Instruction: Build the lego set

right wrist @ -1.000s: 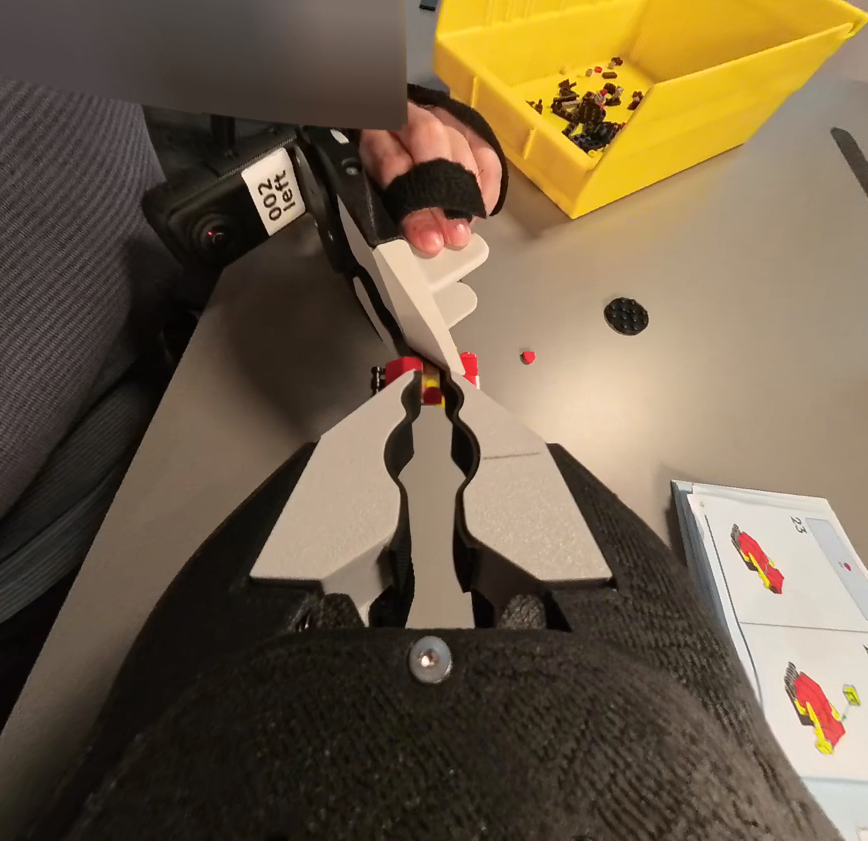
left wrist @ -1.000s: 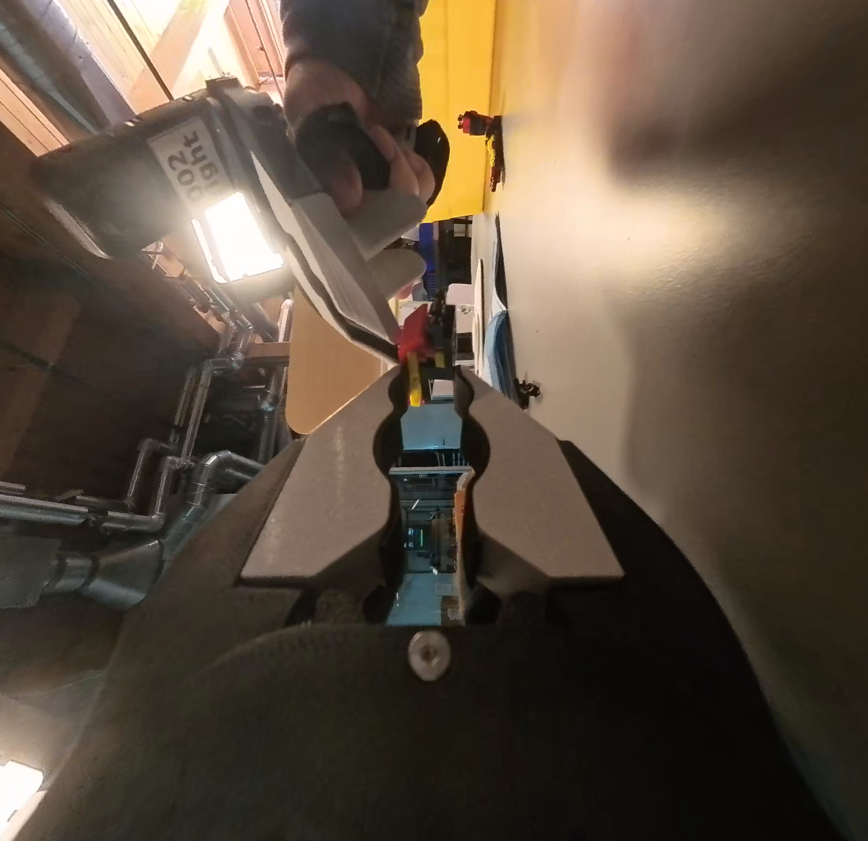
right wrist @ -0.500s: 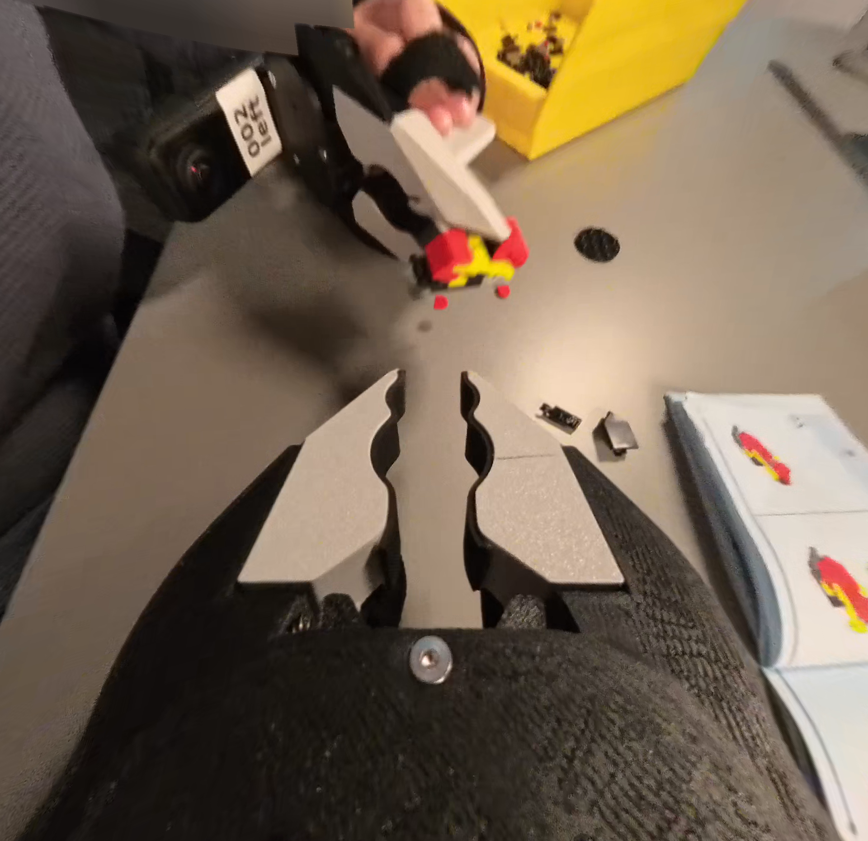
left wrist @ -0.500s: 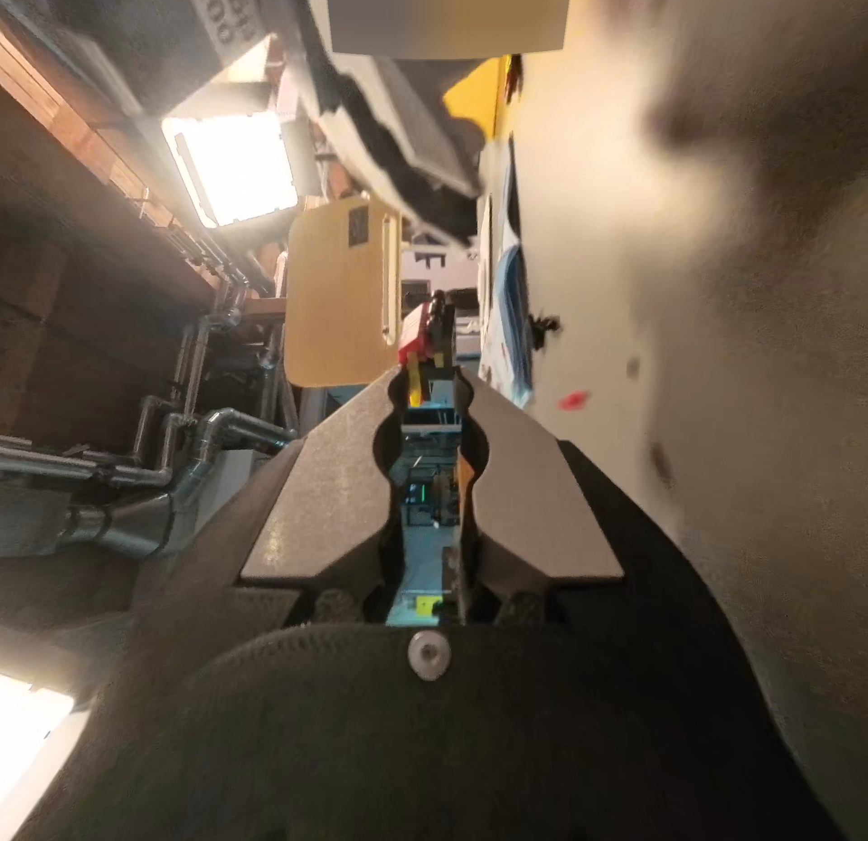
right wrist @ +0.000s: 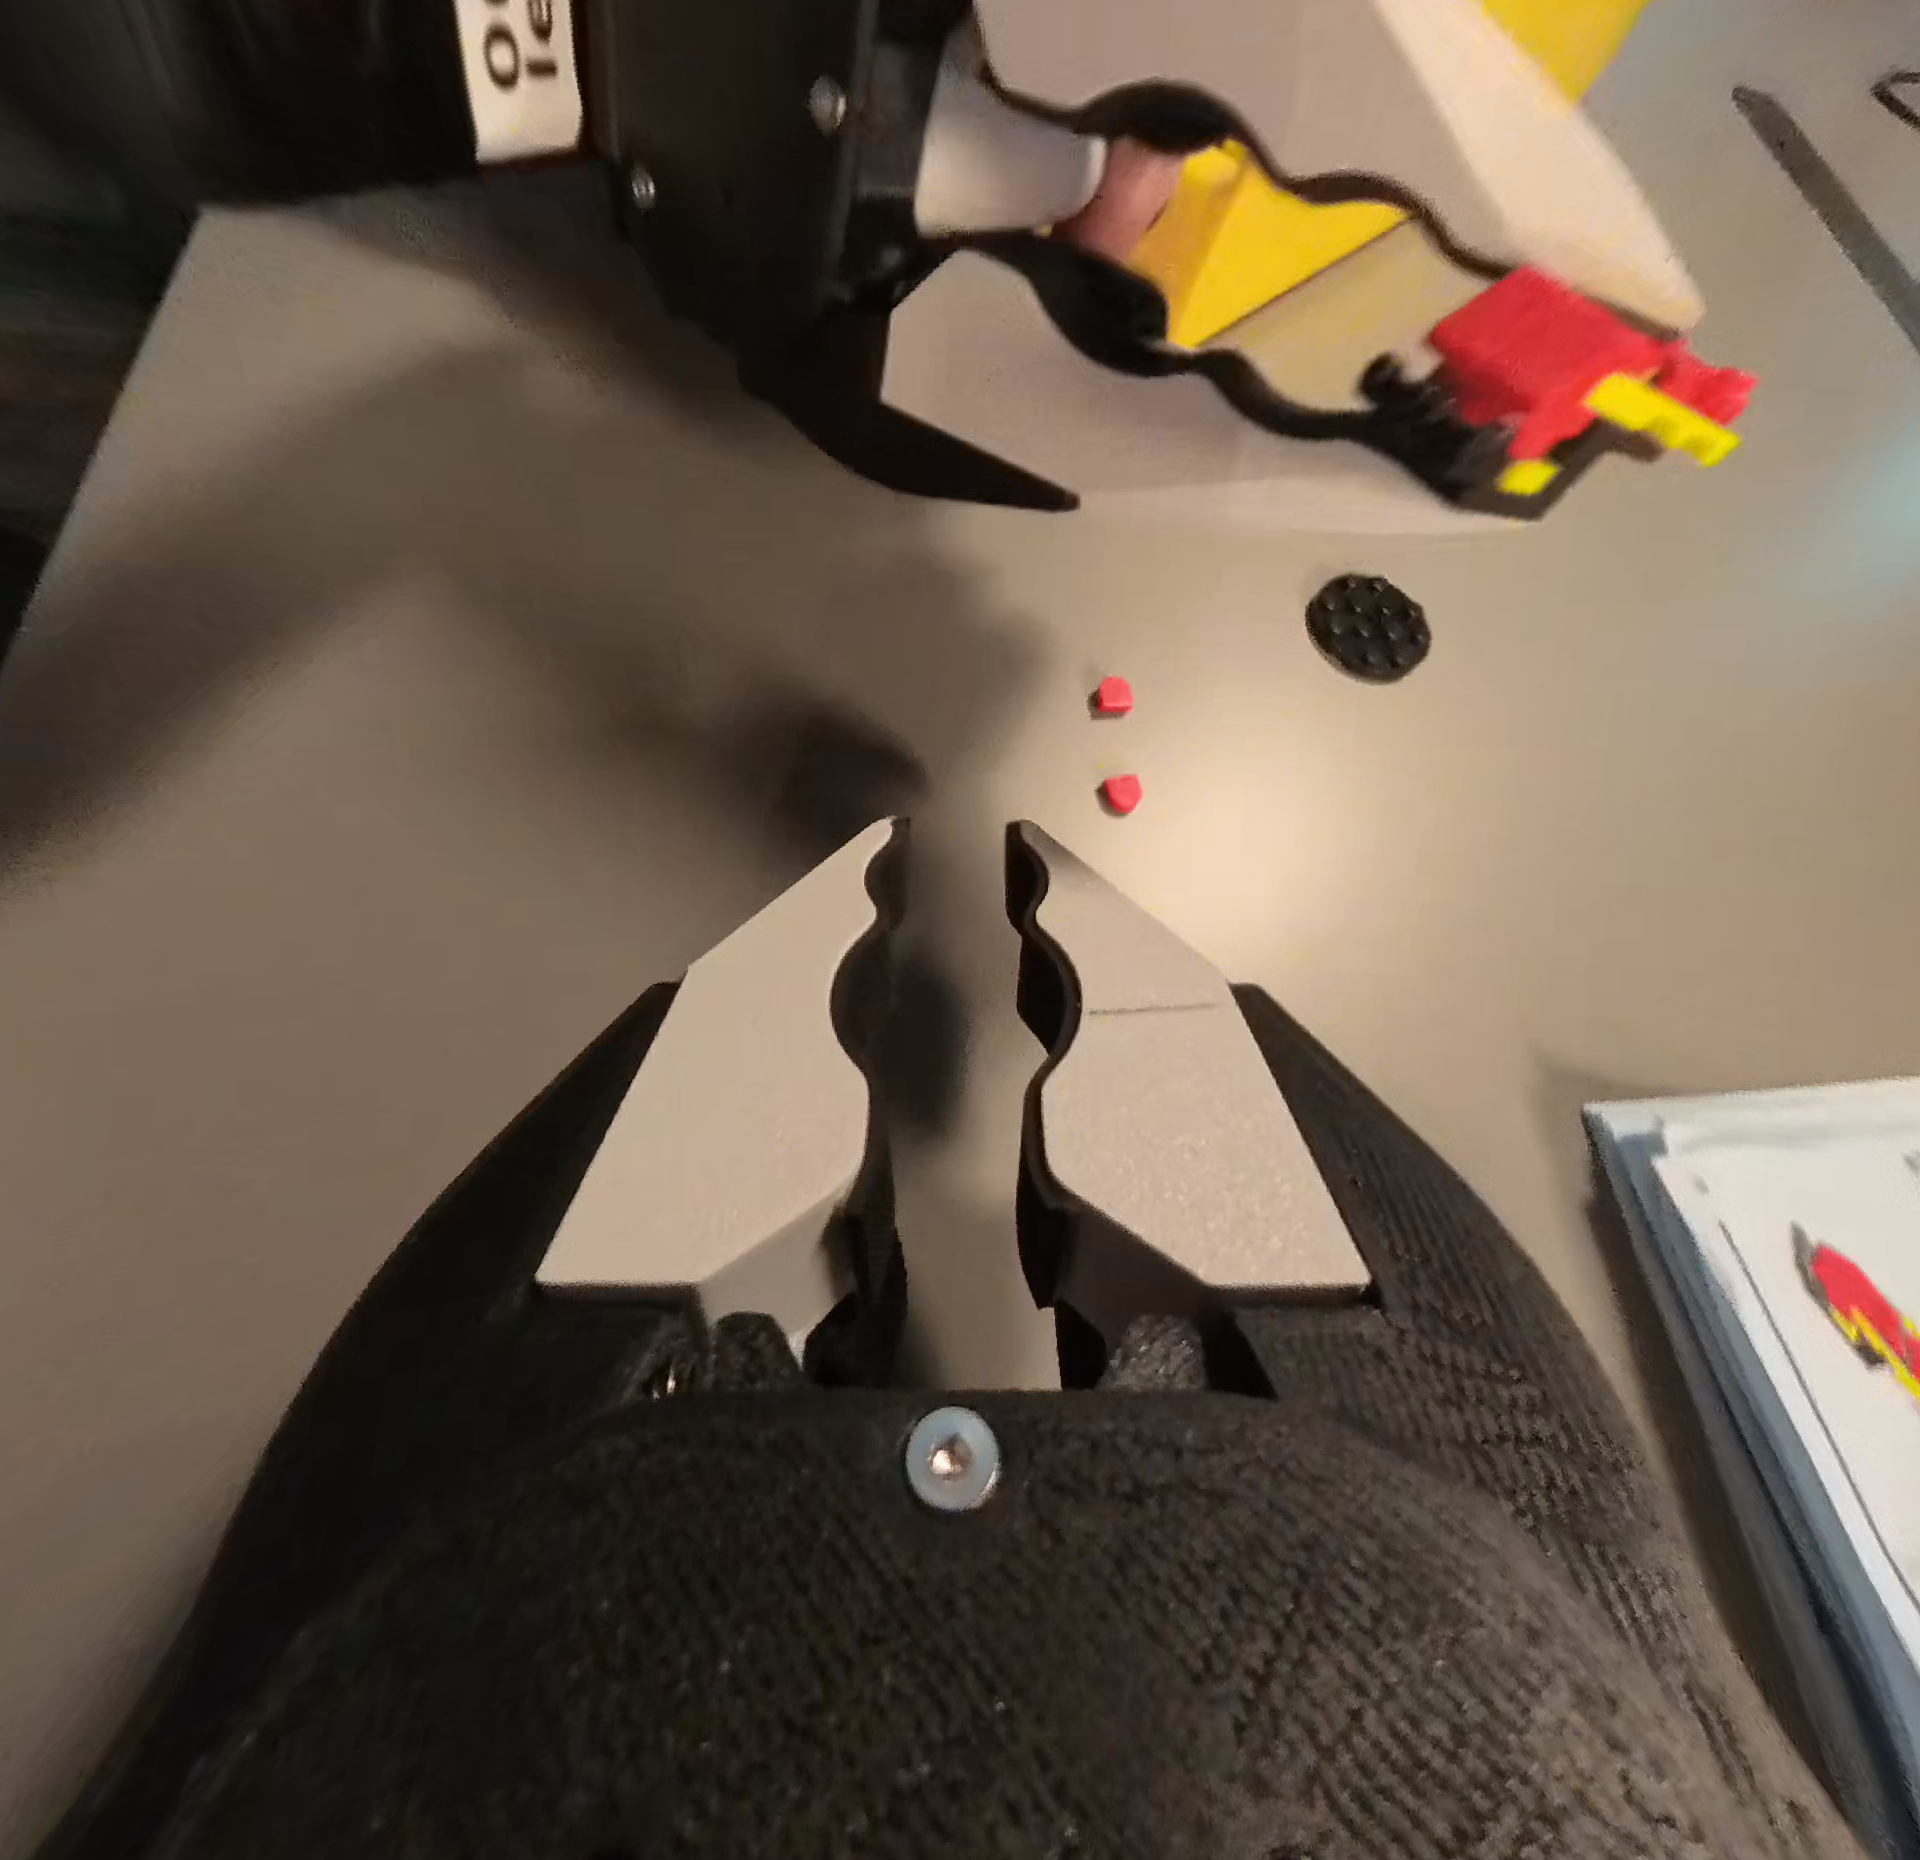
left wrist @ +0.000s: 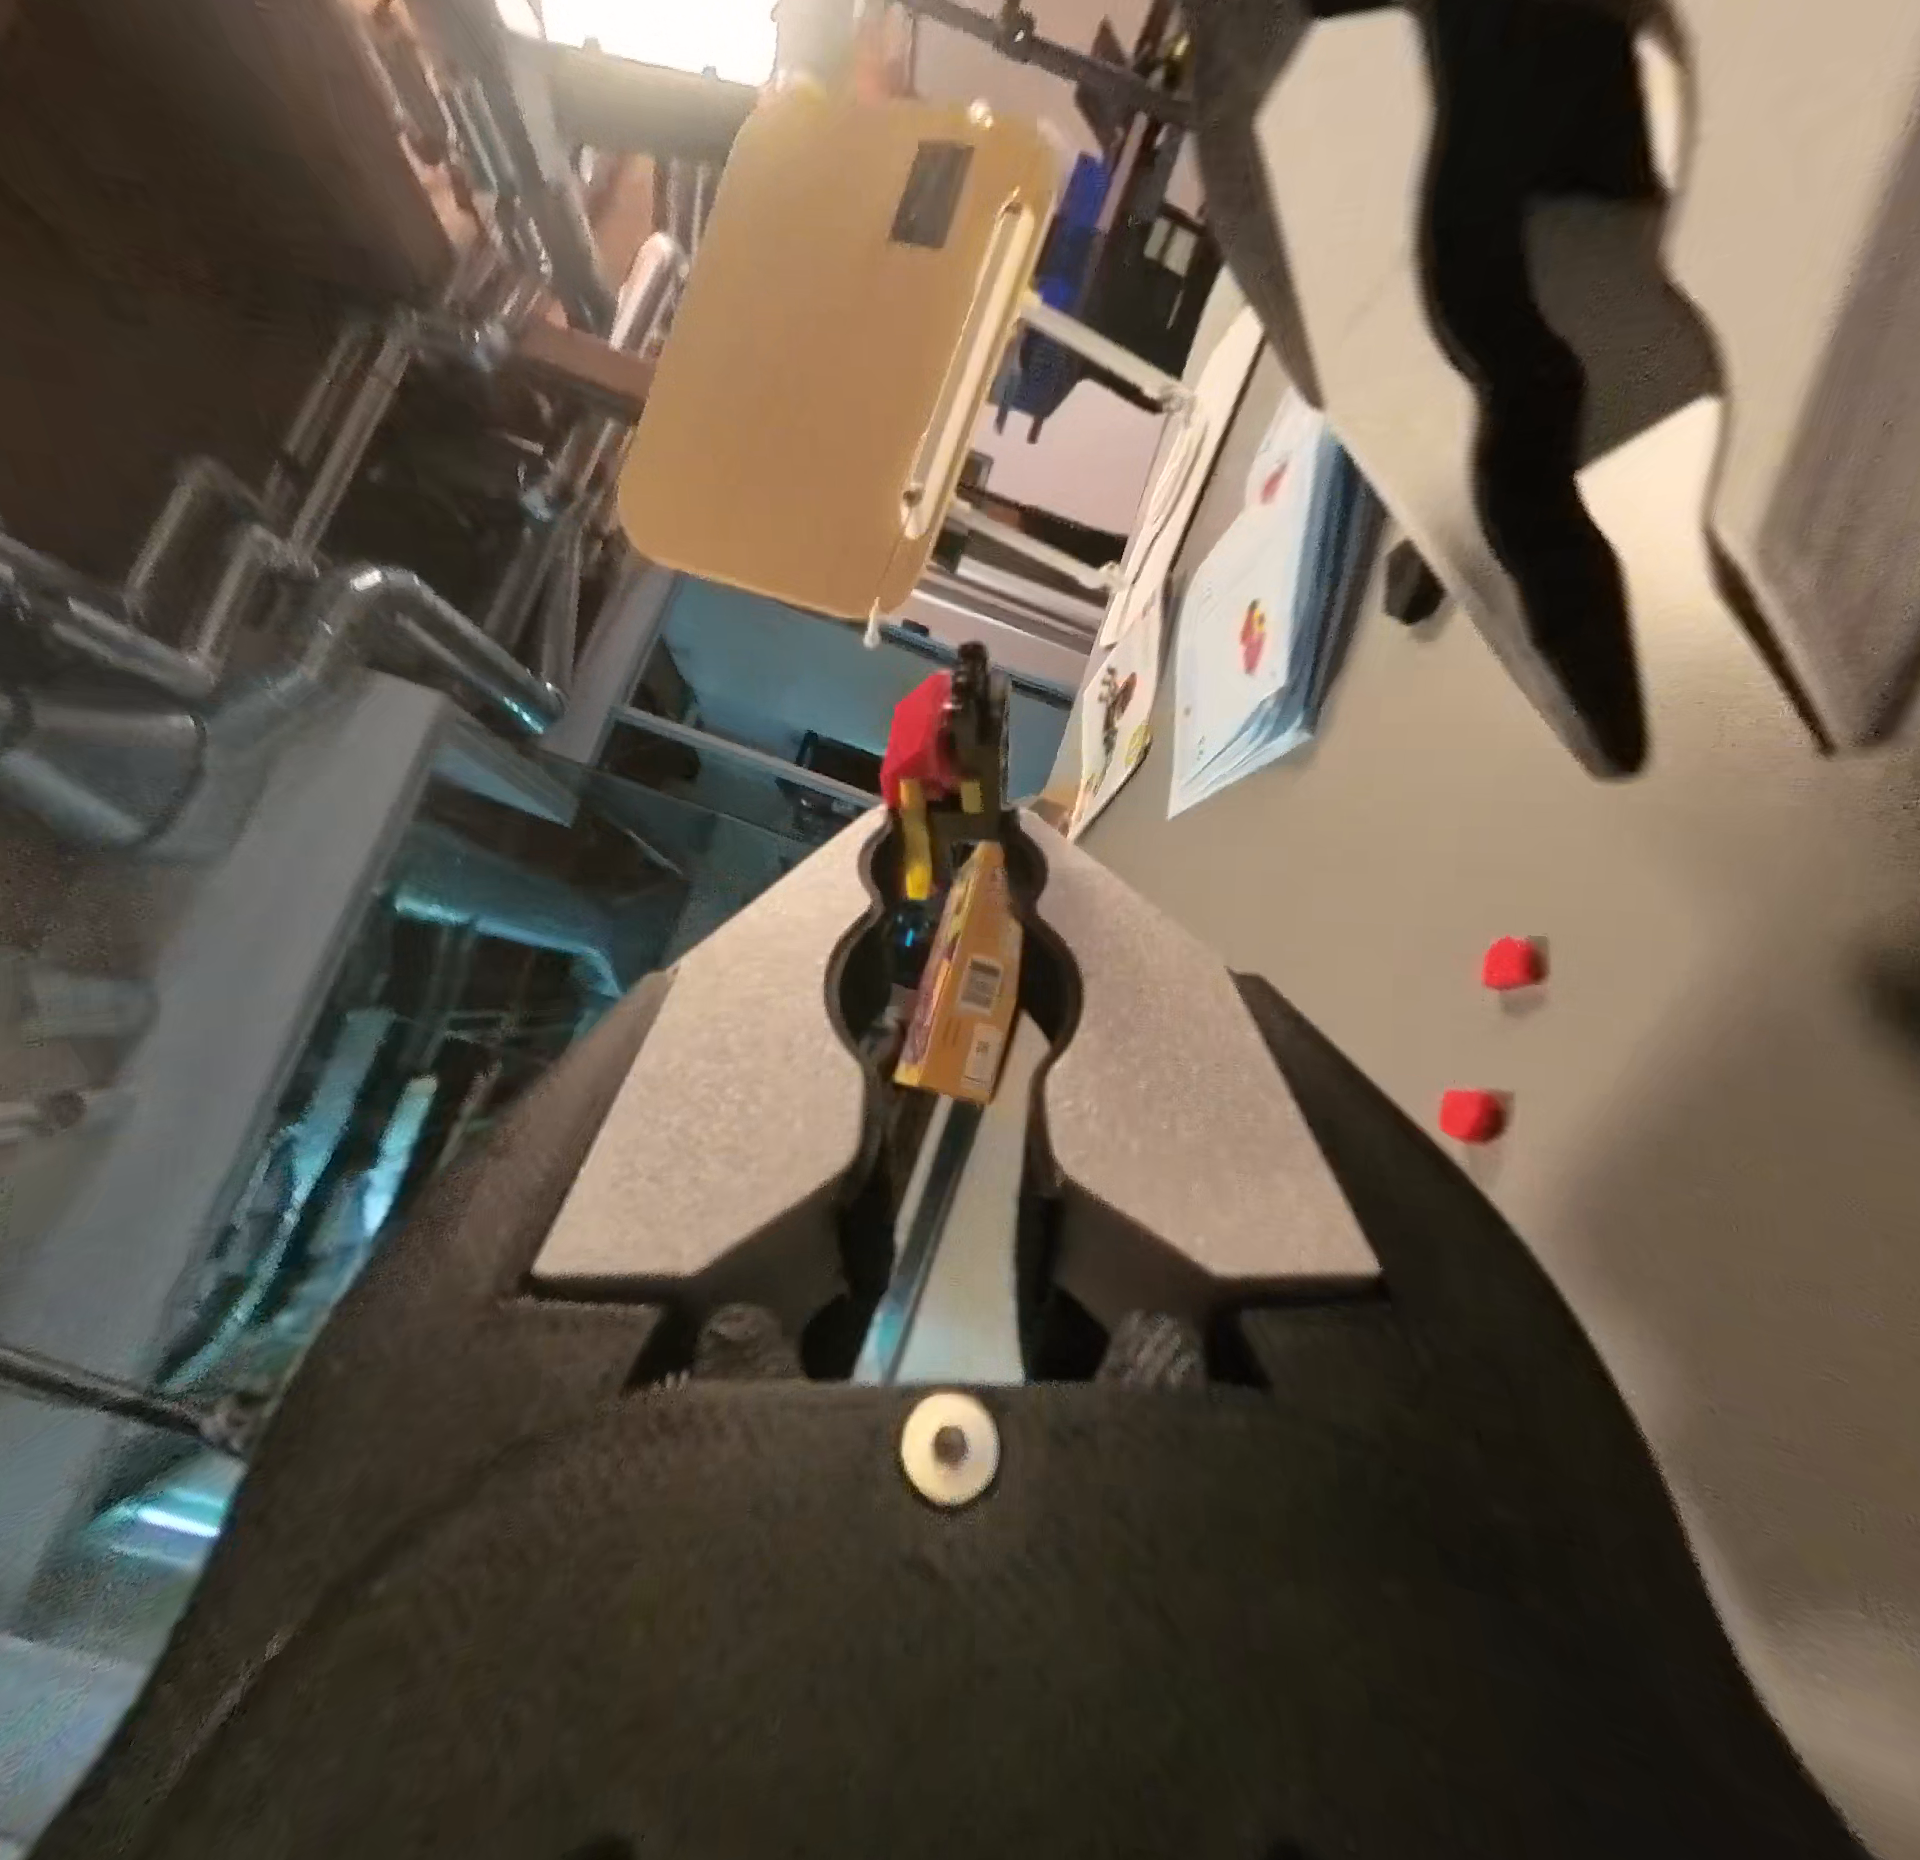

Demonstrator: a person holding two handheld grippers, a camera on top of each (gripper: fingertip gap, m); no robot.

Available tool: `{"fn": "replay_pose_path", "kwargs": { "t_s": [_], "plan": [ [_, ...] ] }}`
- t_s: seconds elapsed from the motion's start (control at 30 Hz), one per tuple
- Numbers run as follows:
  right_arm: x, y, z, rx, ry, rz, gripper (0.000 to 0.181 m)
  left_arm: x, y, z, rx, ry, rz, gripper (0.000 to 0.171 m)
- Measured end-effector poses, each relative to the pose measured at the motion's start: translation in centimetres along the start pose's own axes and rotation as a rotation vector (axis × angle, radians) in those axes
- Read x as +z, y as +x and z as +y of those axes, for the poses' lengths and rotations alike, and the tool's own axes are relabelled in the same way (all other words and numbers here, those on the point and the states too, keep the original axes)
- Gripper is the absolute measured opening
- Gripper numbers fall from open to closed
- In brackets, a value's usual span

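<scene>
picking up the near red stud (right wrist: 1120, 793) beside the black disc (right wrist: 1366, 628) means centring the right gripper (right wrist: 956, 836), jaws spread and empty; left gripper (right wrist: 1496, 397) jaws pinch the red-yellow model (right wrist: 1538, 376).

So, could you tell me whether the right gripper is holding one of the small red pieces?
No, the right gripper is open and empty, and both small red pieces lie on the table.

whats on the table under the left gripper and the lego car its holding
Below the left gripper and its red and yellow lego car, the grey table shows two small red pieces and a black round studded piece. Anything directly beneath the gripper body is hidden.
</scene>
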State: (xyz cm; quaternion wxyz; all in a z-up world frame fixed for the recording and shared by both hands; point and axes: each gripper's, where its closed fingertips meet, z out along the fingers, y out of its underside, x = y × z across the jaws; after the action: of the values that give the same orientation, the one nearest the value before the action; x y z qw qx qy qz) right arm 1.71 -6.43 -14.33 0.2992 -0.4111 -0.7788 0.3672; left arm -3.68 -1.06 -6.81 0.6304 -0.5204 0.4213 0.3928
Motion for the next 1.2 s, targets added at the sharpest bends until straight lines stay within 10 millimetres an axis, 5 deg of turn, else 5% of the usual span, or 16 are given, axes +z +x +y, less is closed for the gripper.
{"fn": "replay_pose_path", "kwargs": {
  "t_s": [0.1,0.4,0.93,1.2],
  "plan": [
    [1.2,1.0,-0.2,-0.014,-0.027,0.023,0.016,0.1,-0.8,1.0,-0.063,-0.024,-0.014,0.018],
    [2.3,3.4,0.1,0.010,-0.052,-0.029,0.020,-0.2,0.2,-0.3,0.040,0.016,-0.003,0.017],
    [4.4,3.5,-1.1,0.015,-0.046,-0.290,0.022,-1.5,-2.0,-2.5,-0.025,0.143,-0.103,0.018],
    [4.6,3.6,-0.8,-0.048,-0.063,-0.286,0.012,-1.4,-1.9,-2.6,-0.029,0.146,-0.091,0.018]
  ]
}}
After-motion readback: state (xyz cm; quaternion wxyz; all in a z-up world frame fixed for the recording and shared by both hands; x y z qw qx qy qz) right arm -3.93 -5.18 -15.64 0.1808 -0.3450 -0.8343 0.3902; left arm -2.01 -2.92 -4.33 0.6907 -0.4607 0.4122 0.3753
